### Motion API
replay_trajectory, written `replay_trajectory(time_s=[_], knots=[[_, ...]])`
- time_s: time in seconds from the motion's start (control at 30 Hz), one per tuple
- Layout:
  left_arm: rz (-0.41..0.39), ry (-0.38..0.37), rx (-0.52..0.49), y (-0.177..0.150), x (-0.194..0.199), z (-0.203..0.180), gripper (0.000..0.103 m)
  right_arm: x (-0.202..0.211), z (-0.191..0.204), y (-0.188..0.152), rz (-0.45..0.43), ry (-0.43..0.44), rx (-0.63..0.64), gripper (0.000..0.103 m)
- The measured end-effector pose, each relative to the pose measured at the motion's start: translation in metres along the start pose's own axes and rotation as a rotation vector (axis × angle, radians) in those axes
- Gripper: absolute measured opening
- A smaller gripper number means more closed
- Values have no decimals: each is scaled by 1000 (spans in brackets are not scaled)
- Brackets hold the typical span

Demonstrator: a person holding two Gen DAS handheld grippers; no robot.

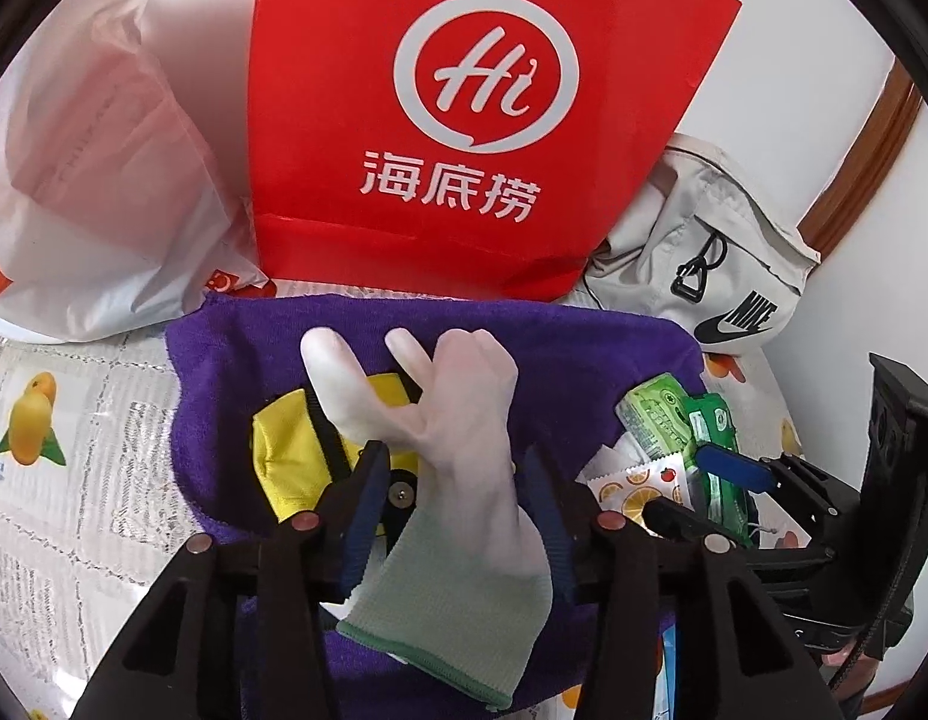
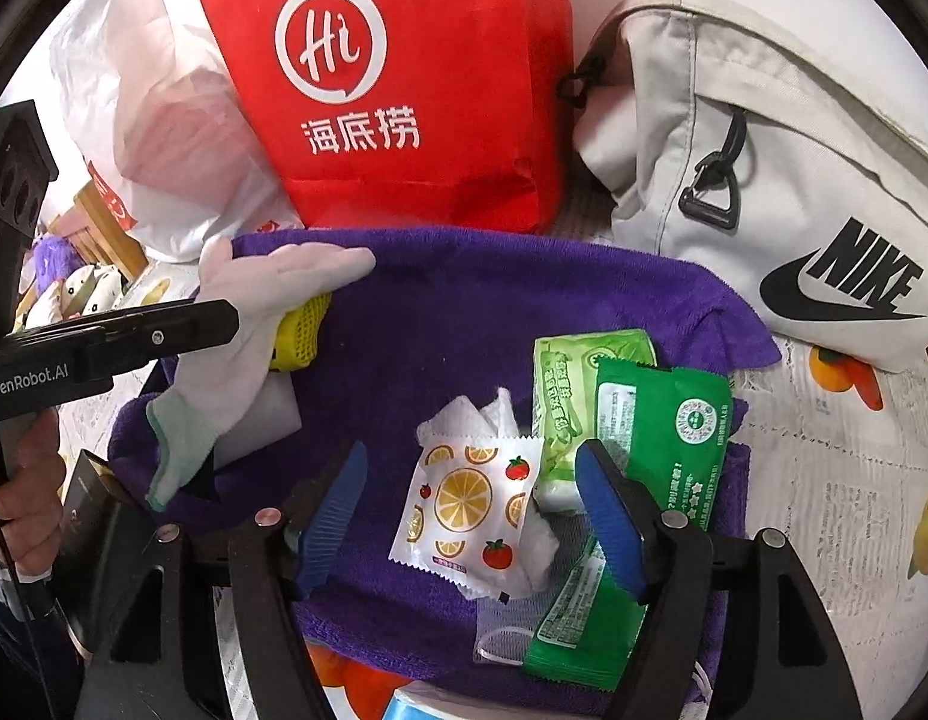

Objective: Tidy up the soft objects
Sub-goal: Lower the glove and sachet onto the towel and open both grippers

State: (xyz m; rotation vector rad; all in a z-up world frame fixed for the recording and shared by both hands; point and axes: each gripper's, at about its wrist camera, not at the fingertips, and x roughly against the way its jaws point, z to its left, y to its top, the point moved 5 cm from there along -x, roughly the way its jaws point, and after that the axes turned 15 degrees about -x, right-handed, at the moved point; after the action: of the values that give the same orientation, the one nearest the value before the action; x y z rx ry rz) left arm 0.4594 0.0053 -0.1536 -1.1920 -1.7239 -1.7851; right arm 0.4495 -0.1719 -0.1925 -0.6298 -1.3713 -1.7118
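I see the white glove (image 1: 464, 444) lying between the blue pads of my left gripper (image 1: 458, 510). It is a thin knit glove with a pale green cuff; its fingers point away from me and splay over the purple towel (image 1: 583, 354), and the cuff droops toward the camera. The jaws stand narrowly parted with the glove between them, and the pads look clear of the fabric on both sides, so I read no grip on it. Under the glove's fingers lies a yellow cloth (image 1: 284, 450) with a black strap across it, resting on the same towel.

My right gripper (image 2: 469, 516) stands wide and holds nothing. Between its pads lies a white sachet (image 2: 464, 510) printed with orange slices and tomatoes, on crumpled white tissue. Just beside the right pad are a dark green wet-wipe pack (image 2: 661, 438) and a lighter green pack (image 2: 571, 366), both on the towel.

The towel is spread on the counter (image 1: 62, 480), which wears a fruit-printed cover. Behind it stand a red bag (image 1: 464, 120), a white plastic bag (image 1: 104, 180) and a pale grey backpack (image 2: 763, 180).
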Motion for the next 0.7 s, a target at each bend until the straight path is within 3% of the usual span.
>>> replay_trajectory(time_s=[0.33, 0.43, 0.57, 0.7], knots=[[15, 63, -57, 1, 34, -5, 61, 45, 12, 4, -94, 11, -7, 73], [-18, 58, -70, -1, 56, -16, 72, 61, 13, -1, -114, 23, -37, 78], [-29, 65, -98, -12, 86, -34, 75, 81, 14, -15, -130, -15, -50, 91], [-54, 86, -137, -27, 120, -54, 80, 108, 15, -35, -151, -48, -67, 97]])
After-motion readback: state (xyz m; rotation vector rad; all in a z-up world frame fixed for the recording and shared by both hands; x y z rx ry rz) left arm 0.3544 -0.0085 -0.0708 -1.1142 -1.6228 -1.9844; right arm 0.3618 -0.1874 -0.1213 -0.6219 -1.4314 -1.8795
